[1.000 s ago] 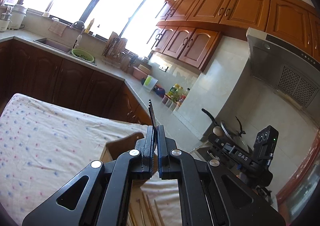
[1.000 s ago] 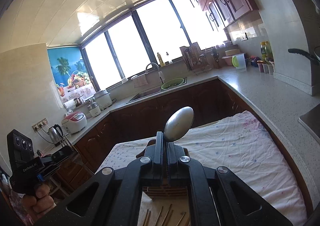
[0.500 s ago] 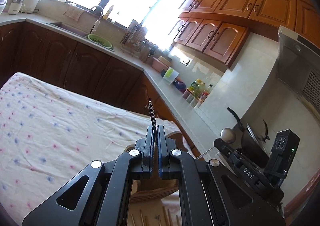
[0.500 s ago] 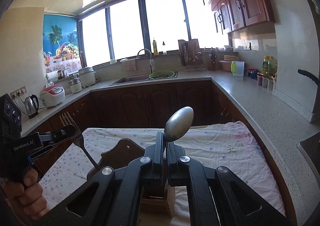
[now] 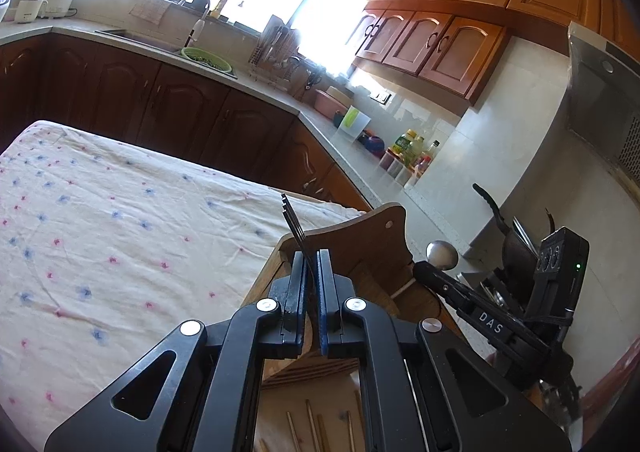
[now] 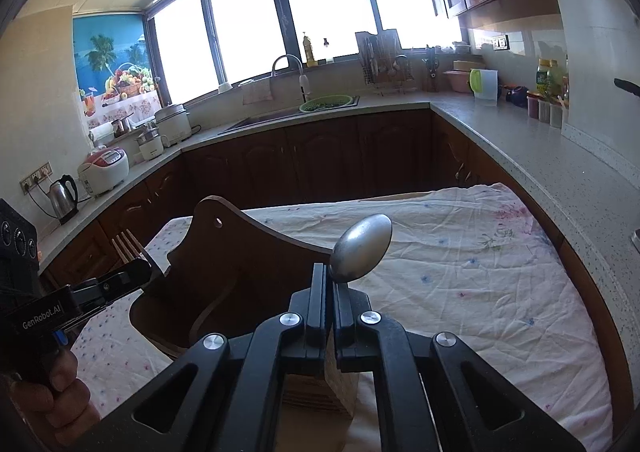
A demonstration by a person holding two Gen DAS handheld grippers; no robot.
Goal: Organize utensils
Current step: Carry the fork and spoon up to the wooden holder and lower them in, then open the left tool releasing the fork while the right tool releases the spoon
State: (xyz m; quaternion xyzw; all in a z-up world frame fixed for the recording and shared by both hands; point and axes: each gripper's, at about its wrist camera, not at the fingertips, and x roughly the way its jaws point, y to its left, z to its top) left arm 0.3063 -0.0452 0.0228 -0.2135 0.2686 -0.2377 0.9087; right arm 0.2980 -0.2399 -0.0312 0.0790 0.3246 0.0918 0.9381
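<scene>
We are holding the fork (image 5: 294,226) in our left gripper (image 5: 310,264), jaws closed on its handle, tines pointing to 11 o'clock. Our right gripper (image 6: 330,284) is clamping the spoon (image 6: 362,254), bowl toward 1 o'clock. Both are hovering just above the wooden utensil holder (image 6: 224,264), which is standing on the flowered tablecloth (image 6: 480,272).

My left wrist view looks along the left claw (image 5: 310,264), tilted down, close over the wooden holder (image 5: 360,240). My right wrist view looks along the right claw (image 6: 330,288) likewise. Both share the holder, cloth-covered desk (image 5: 100,220) and each other's claw.
</scene>
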